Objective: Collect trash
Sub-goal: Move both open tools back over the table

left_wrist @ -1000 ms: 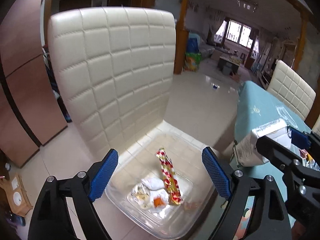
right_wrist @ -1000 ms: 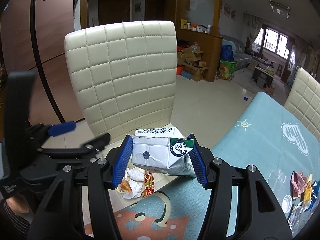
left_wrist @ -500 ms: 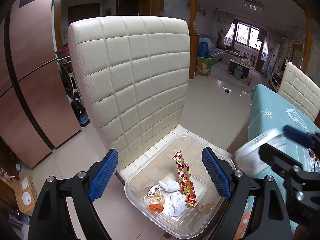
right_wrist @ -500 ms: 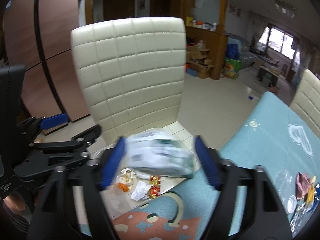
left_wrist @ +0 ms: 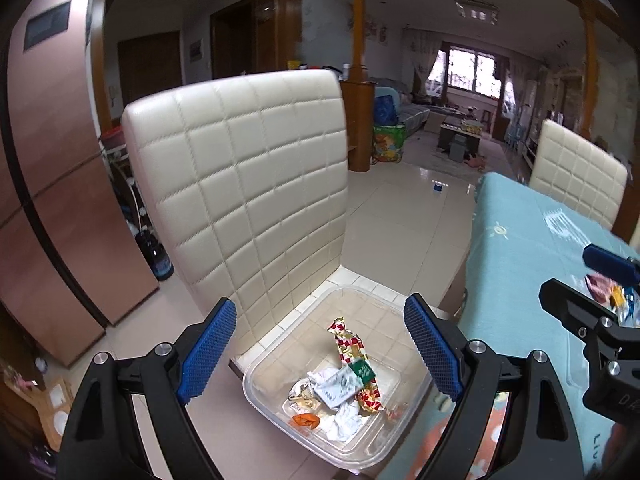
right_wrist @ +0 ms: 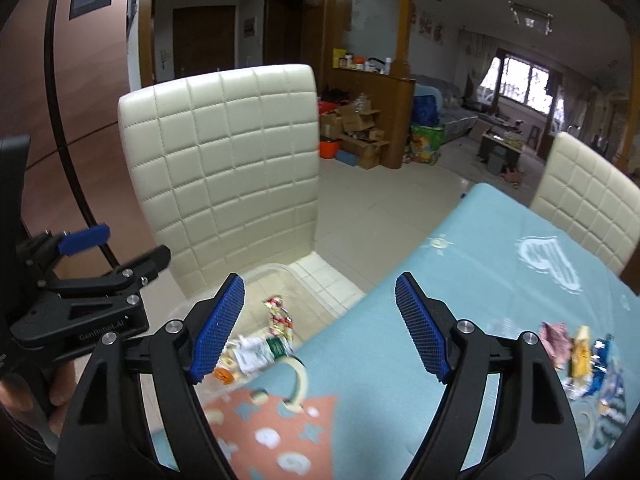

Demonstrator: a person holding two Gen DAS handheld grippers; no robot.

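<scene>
At far left in the right wrist view, a person's hand [right_wrist: 38, 392] grips the handle of the left gripper [left_wrist: 320, 350], whose blue-padded jaws stand wide apart with nothing between them, hanging over the seat of a cream quilted chair [left_wrist: 240, 184]. On that seat sits a clear plastic tub [left_wrist: 276, 408], pushed up close to the edge of the table. Inside the tub lies a small heap of trash: a crushed milk carton [left_wrist: 340, 384] with a green mark on it, resting on top of crumpled white paper [left_wrist: 346, 420], a red-and-gold wrapper [left_wrist: 346, 340] lying lengthwise behind it, and a scrap of orange [left_wrist: 306, 420] near the front wall. Just to the right, the right gripper [right_wrist: 320, 328] is released too; its jaws have just been opening, and nothing is left between the pads, the carton lying below them in the tub. The gripper hangs over the near corner of a table spread with a light blue cloth [right_wrist: 480, 280] bearing a coral patch with pale shapes. Farther right on the cloth, well apart from the tub, a cluster of wrappers [right_wrist: 576, 348] in pink, yellow and blue waits uncollected. A second cream chair [right_wrist: 588, 196] stands at the table's far side.
</scene>
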